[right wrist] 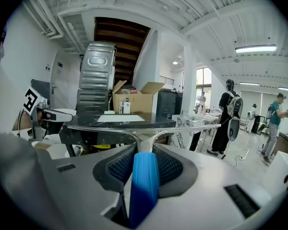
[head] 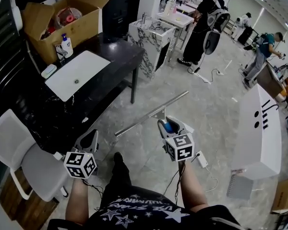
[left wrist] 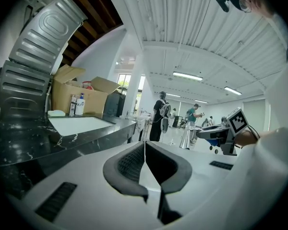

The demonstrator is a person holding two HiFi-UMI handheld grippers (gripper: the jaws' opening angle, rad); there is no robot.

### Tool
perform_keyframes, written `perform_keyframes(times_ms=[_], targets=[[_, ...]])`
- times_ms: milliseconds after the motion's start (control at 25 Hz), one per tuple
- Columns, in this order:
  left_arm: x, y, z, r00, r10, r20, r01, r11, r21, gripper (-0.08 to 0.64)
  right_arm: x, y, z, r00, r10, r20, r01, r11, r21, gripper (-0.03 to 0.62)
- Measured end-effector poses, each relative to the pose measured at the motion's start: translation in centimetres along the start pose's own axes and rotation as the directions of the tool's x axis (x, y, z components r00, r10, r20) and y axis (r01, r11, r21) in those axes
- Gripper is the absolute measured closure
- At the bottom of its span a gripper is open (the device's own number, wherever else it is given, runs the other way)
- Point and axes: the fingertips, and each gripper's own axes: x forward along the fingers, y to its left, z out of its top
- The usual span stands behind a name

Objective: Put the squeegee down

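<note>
My right gripper (head: 169,124) is shut on the blue handle (right wrist: 144,176) of a squeegee (head: 151,114), whose long metal blade bar hangs level in the air above the floor, right of the black counter (head: 110,56). In the right gripper view the squeegee's bar (right wrist: 134,128) spans wide ahead of the jaws of that gripper (right wrist: 143,163). My left gripper (head: 90,140) hovers near the counter's front edge; in its own view the left gripper (left wrist: 145,159) has its pads pressed together with nothing between them.
The black counter holds a white sink (head: 77,73), an open cardboard box (head: 62,18), a soap bottle (head: 66,46) and a sponge (head: 49,71). A white chair (head: 24,157) stands at the left. A white cabinet (head: 257,128) sits at the right. People (head: 204,20) work farther back.
</note>
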Motion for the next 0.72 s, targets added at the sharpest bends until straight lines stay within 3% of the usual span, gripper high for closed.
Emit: perform_keyframes(times_ms=[720], targets=[[24.9,18.7,12.6,0.999,-0.039,0.017,0.038,0.999,0.011,0.535,29.0,-8.5,13.3,1.000,-0.018,-0.009,0.018,1.000,-0.010,0.453]])
